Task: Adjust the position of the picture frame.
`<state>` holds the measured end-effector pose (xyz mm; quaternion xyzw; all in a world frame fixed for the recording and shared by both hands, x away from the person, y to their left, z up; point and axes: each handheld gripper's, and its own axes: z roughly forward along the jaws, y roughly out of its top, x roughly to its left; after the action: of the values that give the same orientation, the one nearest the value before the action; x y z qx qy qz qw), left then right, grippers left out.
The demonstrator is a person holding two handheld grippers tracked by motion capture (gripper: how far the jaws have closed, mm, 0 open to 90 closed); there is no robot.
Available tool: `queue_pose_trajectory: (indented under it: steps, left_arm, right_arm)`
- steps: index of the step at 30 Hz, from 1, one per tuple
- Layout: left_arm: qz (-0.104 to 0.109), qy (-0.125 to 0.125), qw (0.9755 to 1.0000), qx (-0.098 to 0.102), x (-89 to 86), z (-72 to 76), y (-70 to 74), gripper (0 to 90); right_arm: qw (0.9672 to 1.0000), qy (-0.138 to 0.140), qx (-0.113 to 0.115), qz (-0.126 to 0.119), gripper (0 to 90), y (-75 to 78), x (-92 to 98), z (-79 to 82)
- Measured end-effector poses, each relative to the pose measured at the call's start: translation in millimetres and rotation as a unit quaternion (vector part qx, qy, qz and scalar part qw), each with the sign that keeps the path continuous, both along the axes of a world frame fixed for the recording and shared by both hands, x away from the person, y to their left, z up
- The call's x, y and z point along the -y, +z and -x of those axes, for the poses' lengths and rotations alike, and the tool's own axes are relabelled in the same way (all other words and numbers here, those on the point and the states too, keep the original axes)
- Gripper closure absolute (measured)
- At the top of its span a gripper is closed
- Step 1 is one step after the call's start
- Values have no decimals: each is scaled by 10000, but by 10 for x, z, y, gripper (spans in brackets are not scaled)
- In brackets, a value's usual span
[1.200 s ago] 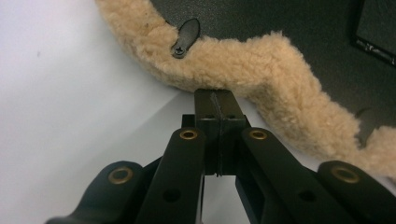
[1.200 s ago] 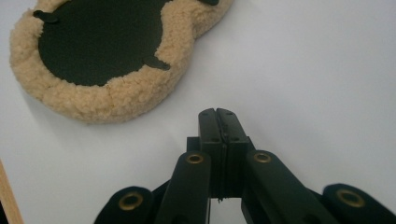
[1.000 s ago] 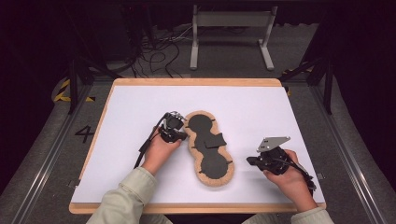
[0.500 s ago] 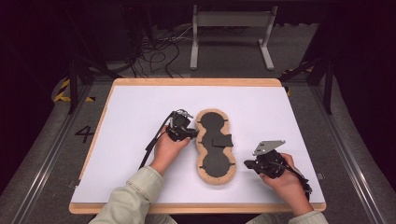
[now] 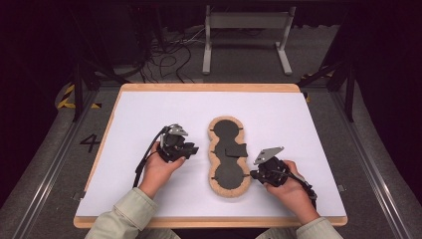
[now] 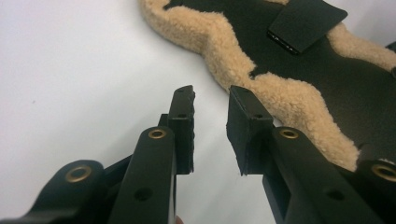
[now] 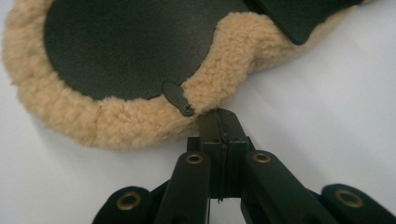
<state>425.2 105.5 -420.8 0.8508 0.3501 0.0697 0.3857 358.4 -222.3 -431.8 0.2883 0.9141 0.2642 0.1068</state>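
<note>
Two tools on white table (image 5: 149, 114), left tool (image 5: 195, 149) spread, right tool (image 5: 253, 175) pressed together beside fleece pad (image 5: 215, 149), dark room

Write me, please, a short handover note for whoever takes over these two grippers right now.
Left gripper: open, empty, just beside the pad's fleece edge, not touching it.
Right gripper: shut, tips against the fleece at the pad's near lobe; whether it pinches any is unclear.
The pad lies flat on the white table, dark side up, its flap lying at the waist.
Done: nothing evident.
Left: probably gripping and handling the pad.
</note>
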Motion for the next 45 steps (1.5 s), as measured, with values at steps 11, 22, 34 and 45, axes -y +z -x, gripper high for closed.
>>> queue_pose_trajectory:
  steps: [11,22,34,45]
  left_arm:
    - [86,324,9994,-42,-291,101,-81,710]
    - [69,637,9979,-28,-593,325,-87,698]
    - [122,660,9977,-6,-725,518,-67,667]
    - [247,599,9979,-32,-755,570,-78,614]
  right_arm:
    - [9939,1080,-225,34,900,-4,-511,-14]
    - [9882,1520,-104,155,900,-37,-1084,-111]
    - [9870,1598,-152,68,900,242,-1099,-240]
    - [9980,579,88,-230,900,633,-947,-1062]
